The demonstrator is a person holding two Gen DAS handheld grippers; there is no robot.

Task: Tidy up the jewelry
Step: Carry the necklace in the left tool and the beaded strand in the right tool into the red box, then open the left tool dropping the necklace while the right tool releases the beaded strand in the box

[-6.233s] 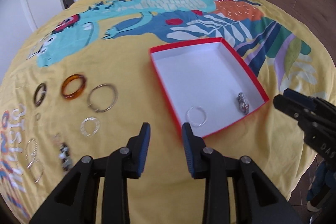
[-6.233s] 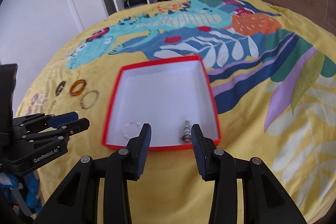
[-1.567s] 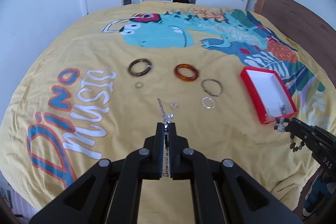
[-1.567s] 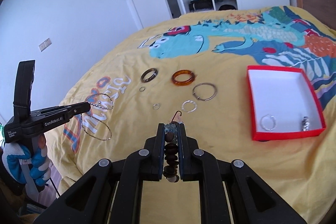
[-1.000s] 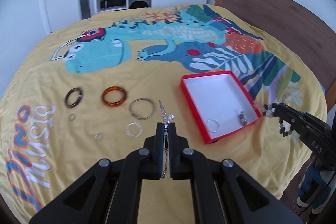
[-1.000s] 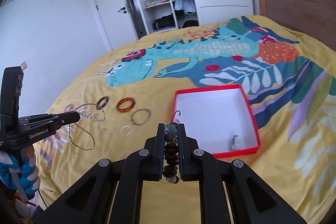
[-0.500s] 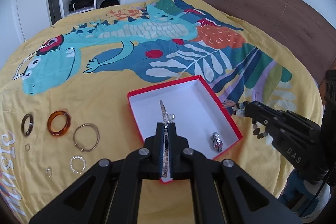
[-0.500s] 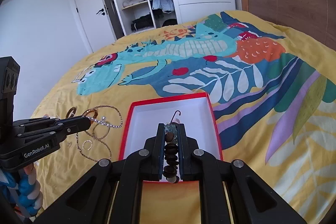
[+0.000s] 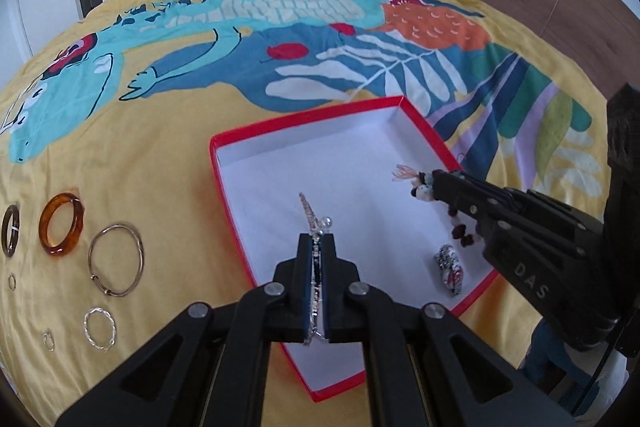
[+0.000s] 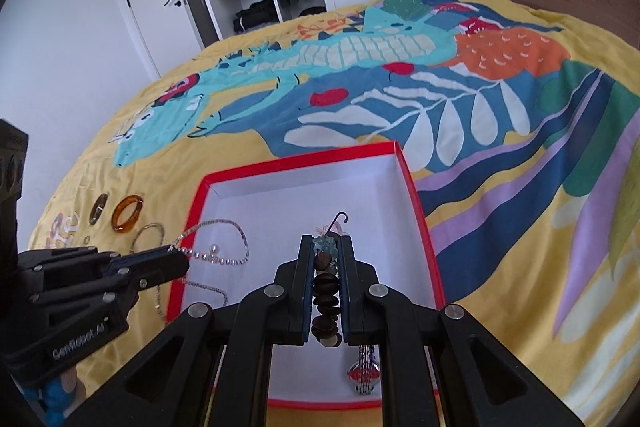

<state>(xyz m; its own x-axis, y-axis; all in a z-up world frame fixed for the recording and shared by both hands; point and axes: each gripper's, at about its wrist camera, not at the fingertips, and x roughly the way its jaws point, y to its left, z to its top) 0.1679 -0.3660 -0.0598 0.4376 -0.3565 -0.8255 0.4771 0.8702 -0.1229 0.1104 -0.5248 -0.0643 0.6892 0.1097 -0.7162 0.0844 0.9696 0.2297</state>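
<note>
So both pieces of jewelry are up in the air over the red box right now. The silver chain necklace is pinched in the left tool, clenched tight on it, with loops of chain and a little pearl bead dangling down over the box's left rim as seen from the right wrist view. The beaded bracelet with dark brown beads and a small hook at the end is clamped between the fingers of the right tool, hanging above the white floor of the box toward 3 o'clock in the left wrist view.

Already lying inside the box is a small silvery striped piece, near the corner at about 4 o'clock in the left view.

Out on the yellow dinosaur bedspread, around 9 o'clock from the box, the leftovers sit in a loose cluster: an amber bangle, a dark bangle, a thin metal hoop, a twisted silver ring and a couple of tiny rings I can't make out well.

My read: this is the drop-off step. Next move probably calls for lowering both tools closer to the box floor and letting go, watching that the chain doesn't drape over the red rim or snag on the bracelet's hook.
</note>
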